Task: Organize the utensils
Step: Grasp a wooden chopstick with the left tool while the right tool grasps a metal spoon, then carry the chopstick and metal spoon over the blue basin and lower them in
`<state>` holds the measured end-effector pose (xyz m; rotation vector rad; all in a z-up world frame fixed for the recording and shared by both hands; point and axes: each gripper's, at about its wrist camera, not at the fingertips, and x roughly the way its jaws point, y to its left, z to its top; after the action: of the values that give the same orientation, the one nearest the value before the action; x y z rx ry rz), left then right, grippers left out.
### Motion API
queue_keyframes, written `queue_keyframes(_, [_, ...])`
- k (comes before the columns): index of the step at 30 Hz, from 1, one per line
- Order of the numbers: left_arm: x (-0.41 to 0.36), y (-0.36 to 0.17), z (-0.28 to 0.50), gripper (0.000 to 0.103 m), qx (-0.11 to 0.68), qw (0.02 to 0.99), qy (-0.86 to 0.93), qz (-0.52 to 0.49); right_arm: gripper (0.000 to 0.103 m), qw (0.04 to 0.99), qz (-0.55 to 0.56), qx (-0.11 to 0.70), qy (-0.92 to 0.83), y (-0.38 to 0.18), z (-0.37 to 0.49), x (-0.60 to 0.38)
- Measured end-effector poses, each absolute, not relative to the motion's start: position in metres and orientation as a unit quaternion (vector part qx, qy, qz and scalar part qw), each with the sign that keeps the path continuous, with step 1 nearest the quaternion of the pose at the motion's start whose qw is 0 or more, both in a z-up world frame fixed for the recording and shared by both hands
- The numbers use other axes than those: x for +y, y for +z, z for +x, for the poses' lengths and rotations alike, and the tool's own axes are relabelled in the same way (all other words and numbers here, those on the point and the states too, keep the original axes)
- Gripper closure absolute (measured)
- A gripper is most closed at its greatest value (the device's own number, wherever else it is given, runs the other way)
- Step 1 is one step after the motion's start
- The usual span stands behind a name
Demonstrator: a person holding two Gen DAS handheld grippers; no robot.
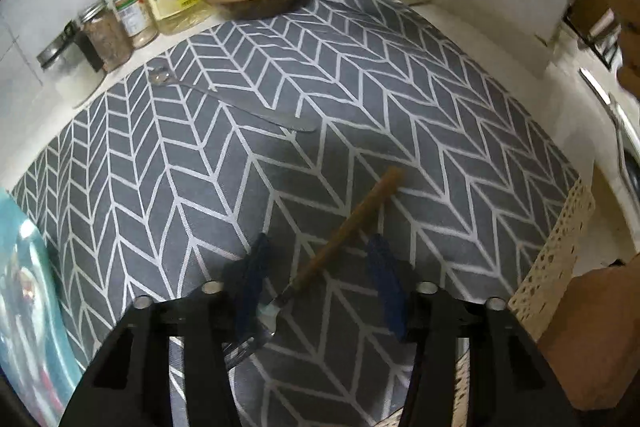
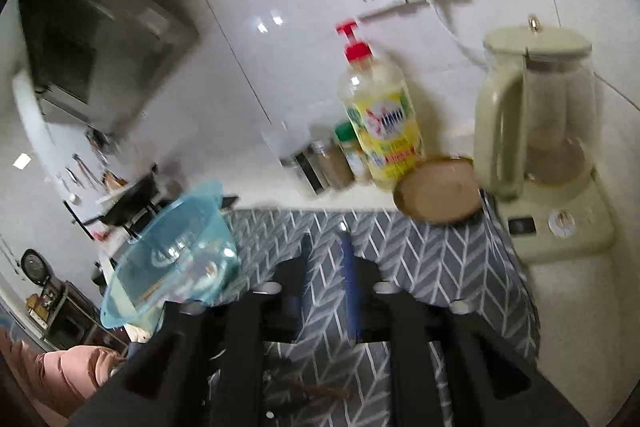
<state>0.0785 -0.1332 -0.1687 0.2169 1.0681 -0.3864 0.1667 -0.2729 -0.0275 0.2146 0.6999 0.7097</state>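
Wooden-handled fork (image 1: 340,227) lies loose between the left claw's (image 1: 320,267) spread fingers — ungrasped; spoon (image 1: 236,103) waits too. Right claw (image 2: 326,287) nearly closed, empty — organizing barely begun.

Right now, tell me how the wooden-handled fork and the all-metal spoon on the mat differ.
The wooden-handled fork has a brown handle; the metal spoon is silver throughout. The fork lies between the open fingers of the left gripper; the spoon lies farther off, near the spice jars. Both lie flat on the chevron mat.
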Motion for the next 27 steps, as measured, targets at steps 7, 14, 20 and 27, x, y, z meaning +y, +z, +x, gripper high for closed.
queue_keyframes(7, [-0.123,-0.162,0.087,0.096,0.521,0.84,-0.134,0.064,0.028,0.872,0.008,0.38,0.309,-0.063,0.191,-0.247])
queue_keyframes(14, [-0.082,-0.13,0.078,0.096,0.514,0.854,-0.08,-0.005,0.033,0.842,-0.027,0.408,0.351,-0.117,0.221,-0.199])
queue_keyframes(20, [-0.048,-0.106,0.069,0.096,0.506,0.861,-0.036,-0.046,0.066,0.822,-0.072,0.439,0.355,-0.154,0.245,-0.156])
queue_keyframes(27, [-0.033,-0.092,0.068,0.096,0.503,0.861,-0.018,-0.078,0.085,0.828,-0.144,0.423,0.338,-0.164,0.254,-0.123])
